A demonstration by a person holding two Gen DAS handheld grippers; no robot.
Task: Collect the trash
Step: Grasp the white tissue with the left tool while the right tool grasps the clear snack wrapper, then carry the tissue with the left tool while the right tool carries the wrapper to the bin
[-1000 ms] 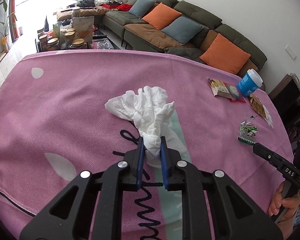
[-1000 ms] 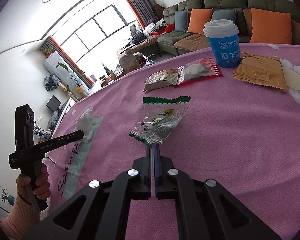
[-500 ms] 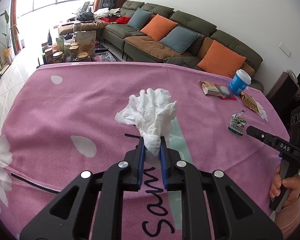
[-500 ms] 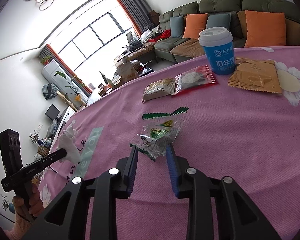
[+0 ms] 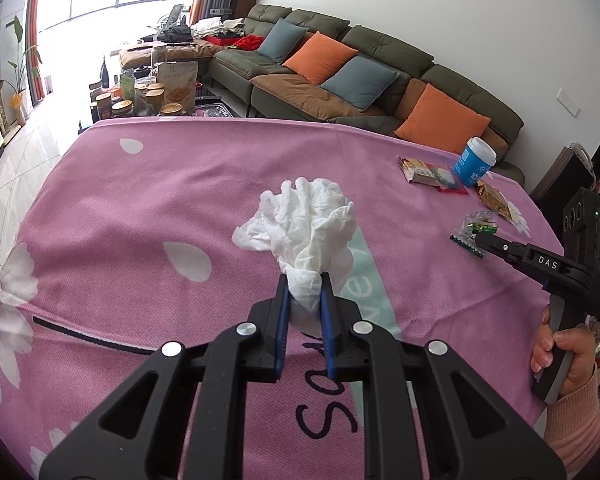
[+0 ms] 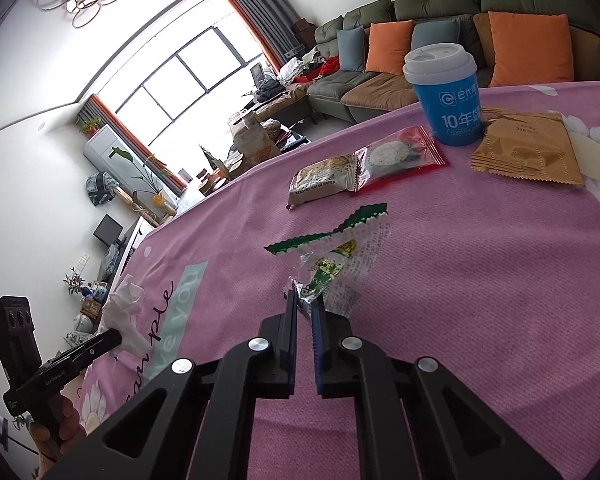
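The left gripper [image 5: 303,280] stays clenched on the crumpled white paper tissue [image 5: 306,232], which it has carried up clear of the pink flower-print tablecloth [image 5: 140,208]. The right gripper [image 6: 303,300], open around the wrapper half a second ago, has snapped in: its jaws now pinch a corner of the clear plastic snack wrapper with the green zigzag edge [image 6: 340,256], which lifts off the cloth. So two pieces are in hand at once. Farther off, a tan biscuit packet [image 6: 322,182], a red-edged clear packet [image 6: 400,156], a gold foil sachet [image 6: 528,148] and a blue paper cup with a white lid [image 6: 446,92] remain to collect.
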